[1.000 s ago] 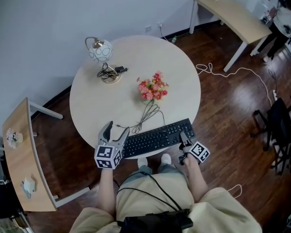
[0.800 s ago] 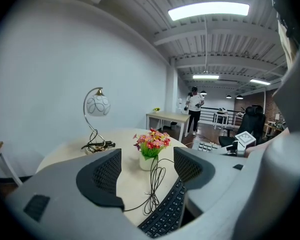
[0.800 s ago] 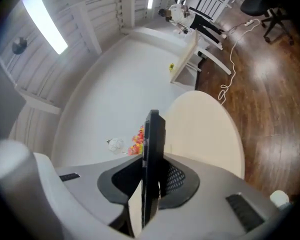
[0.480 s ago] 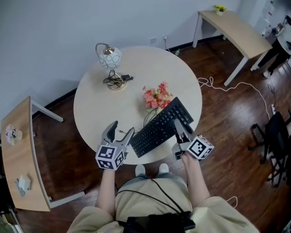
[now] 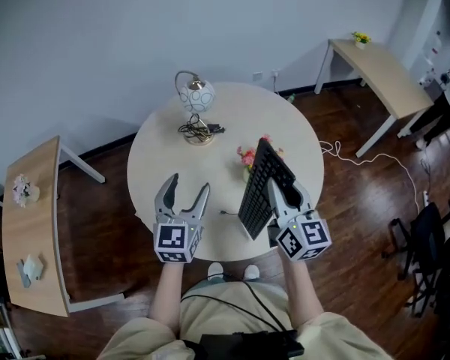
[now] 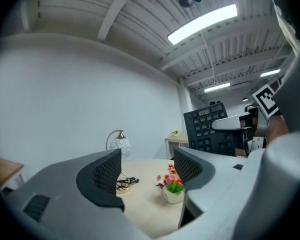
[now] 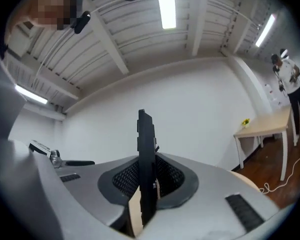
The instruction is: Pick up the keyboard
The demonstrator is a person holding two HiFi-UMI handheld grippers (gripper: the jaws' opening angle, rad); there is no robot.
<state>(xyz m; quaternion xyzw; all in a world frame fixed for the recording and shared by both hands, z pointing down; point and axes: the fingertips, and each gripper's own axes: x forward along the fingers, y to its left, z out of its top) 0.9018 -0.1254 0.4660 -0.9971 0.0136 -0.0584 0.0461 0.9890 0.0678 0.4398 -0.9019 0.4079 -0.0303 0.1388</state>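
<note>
Right gripper (image 5: 283, 193): your jaws sit narrow, clamped on the near end of the keyboard (image 5: 264, 186), one pad on each face. In its own view the right gripper (image 7: 146, 176) has the board (image 7: 146, 149) standing as a thin black blade between the pads.
Keyboard: it's up in the air, clear of the round table (image 5: 172, 148) and turned on edge above the table's near right edge. It runs away from you, with the keys (image 6: 207, 129) facing your left side.
Left gripper (image 5: 186, 190): jaws wide apart and nothing between them (image 6: 146, 166). It hovers over the table's near left edge, apart from the keyboard.
Cord (image 5: 226, 213): a thin dark line on the table by the near edge, between your two grippers.
Flowers (image 5: 247, 156): pink, in a white pot (image 6: 172, 184) right of the table's middle, partly behind the raised board.
Lamp (image 5: 197, 96): globe shade at the table's far edge, with dark cable bundled at its base.
Far desk (image 5: 379, 70): wooden, against the wall at far right.
</note>
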